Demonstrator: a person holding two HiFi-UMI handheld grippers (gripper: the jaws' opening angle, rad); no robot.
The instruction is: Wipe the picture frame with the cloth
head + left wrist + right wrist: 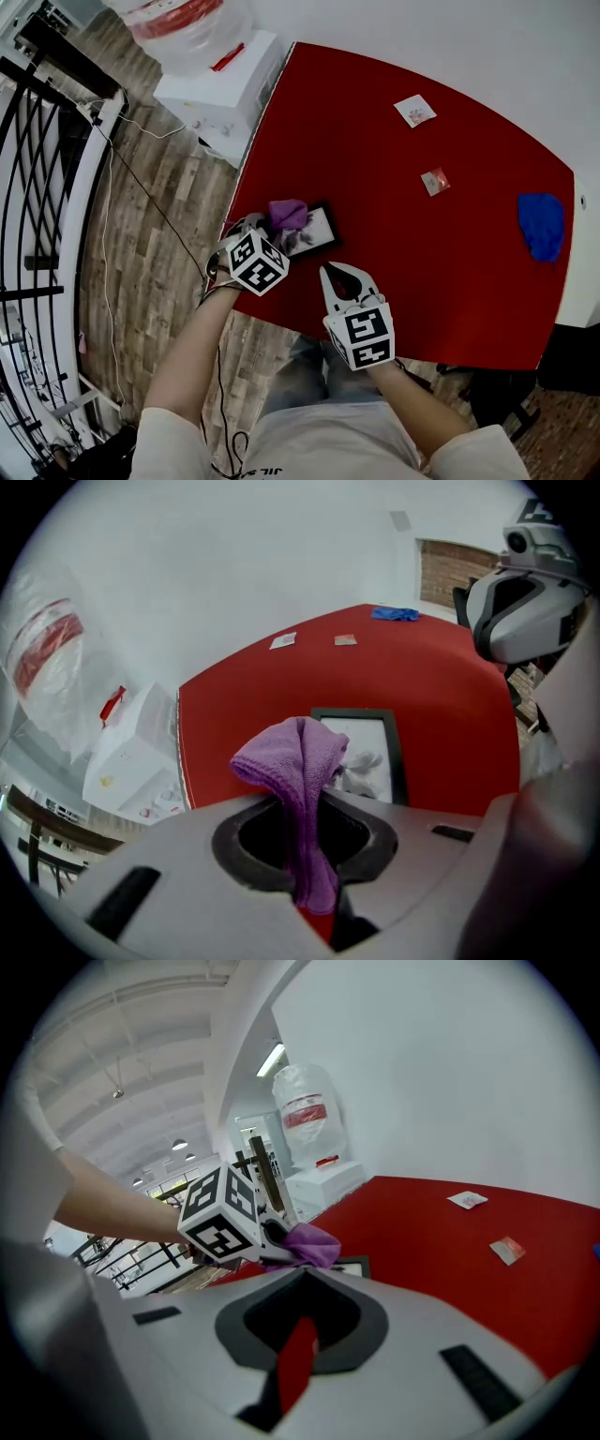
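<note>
The person's left gripper (302, 803) has its tongs clenched on a purple microfibre cloth (295, 757). The cloth is pinched in a fold between them, with a bunched loop rising above the tips and a tail hanging down behind. In the head view the cloth covers the left end of a black-rimmed rectangular picture frame (317, 231). The frame lies flat on the red desk (403, 244), close to the desk's edge nearest the person and towards its left corner. Whether the cloth actually presses on the glass cannot be told.

The right gripper (339, 274) is held just beside the frame, on its right, above the same near edge. Its tongs are closed tip to tip with nothing in them, and only a sliver of red desk shows through the gap behind the tips.

Well apart from the frame, a crumpled blue cloth (542, 225) lies near the desk's right edge. Two small paper cards (414, 111) (435, 180) rest on the far half of the desk. Beyond the left corner stands a white box (220, 89) on the wooden plank floor (141, 272).
</note>
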